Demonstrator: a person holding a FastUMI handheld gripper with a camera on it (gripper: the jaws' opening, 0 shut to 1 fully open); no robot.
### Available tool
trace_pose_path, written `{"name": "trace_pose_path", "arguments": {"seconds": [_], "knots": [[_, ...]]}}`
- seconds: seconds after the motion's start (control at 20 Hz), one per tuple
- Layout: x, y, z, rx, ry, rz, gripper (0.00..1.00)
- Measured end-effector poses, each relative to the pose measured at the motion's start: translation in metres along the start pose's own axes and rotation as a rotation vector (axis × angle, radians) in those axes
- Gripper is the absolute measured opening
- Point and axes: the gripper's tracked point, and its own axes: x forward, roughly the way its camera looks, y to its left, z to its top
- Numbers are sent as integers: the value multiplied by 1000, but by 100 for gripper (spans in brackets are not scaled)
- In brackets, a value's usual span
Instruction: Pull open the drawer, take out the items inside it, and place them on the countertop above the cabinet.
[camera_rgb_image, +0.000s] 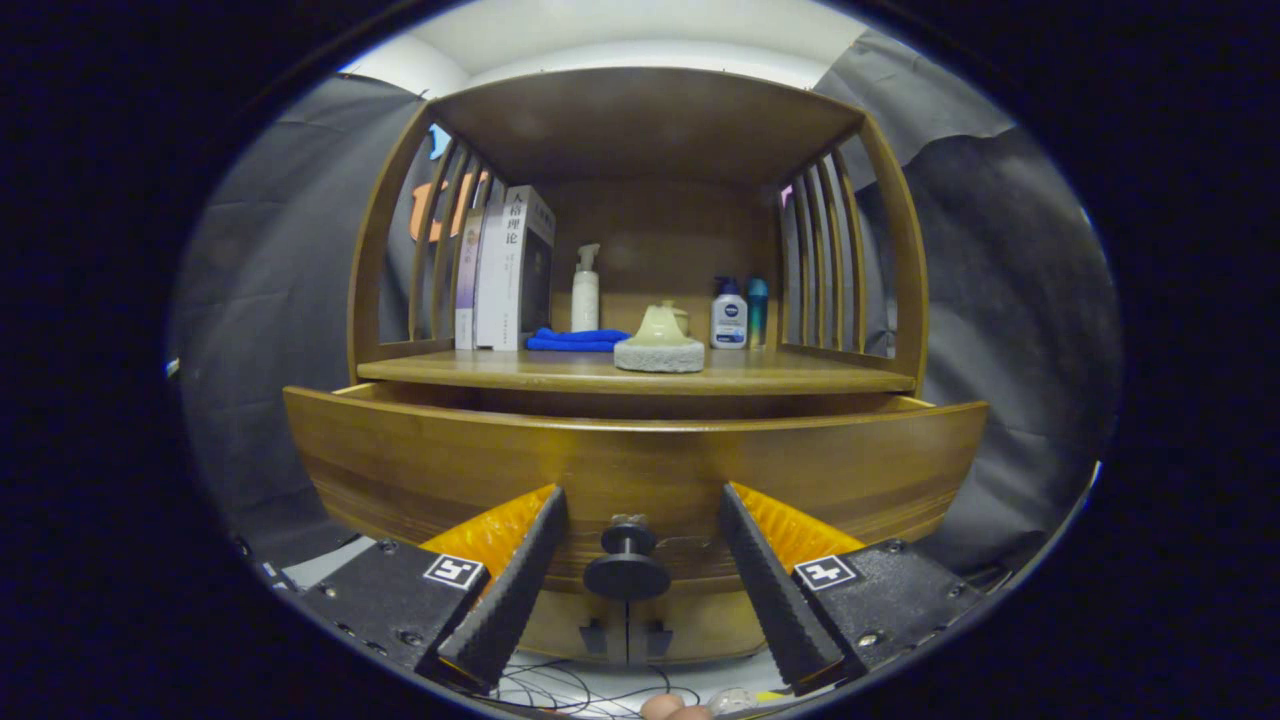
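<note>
Tool is spread wide, holding nothing; its two black ribbed fingers stand either side of the drawer knob w/ clear gaps, neither touching it. Orange backing shows behind each finger, and a square black-and-white marker tag sits on each finger base.

The knob is a dark round disc on a short stem, fixed to the drawer front. The drawer is pulled partway out from under the bench, the wooden top of the cabinet. Drawer interior can't be seen: the front panel hides it, so contents can't be made out.

Below the knob, the cabinet's lower part is cut off, w/ thin cables lying on the pale floor. Fingertips of a person peek in at the very bottom, mostly cut off.

On the bench above the knob: a pale lumpy stone-like object near the front, can't tell what it is. Left of it, a folded blue cloth, a white pump bottle, then upright books; one spine has Chinese chars, too small to read surely. Right of the object, a white bottle w/ blue cap & blue label, and a teal bottle partly hidden behind it.

Slatted wooden sides and a wooden roof panel enclose the bench.
</note>
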Motion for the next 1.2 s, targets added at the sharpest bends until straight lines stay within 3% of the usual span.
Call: {"name": "trace_pose_path", "arguments": {"seconds": [1.2], "knots": [[65, 3, 11, -12, -18, -1, 99]]}}
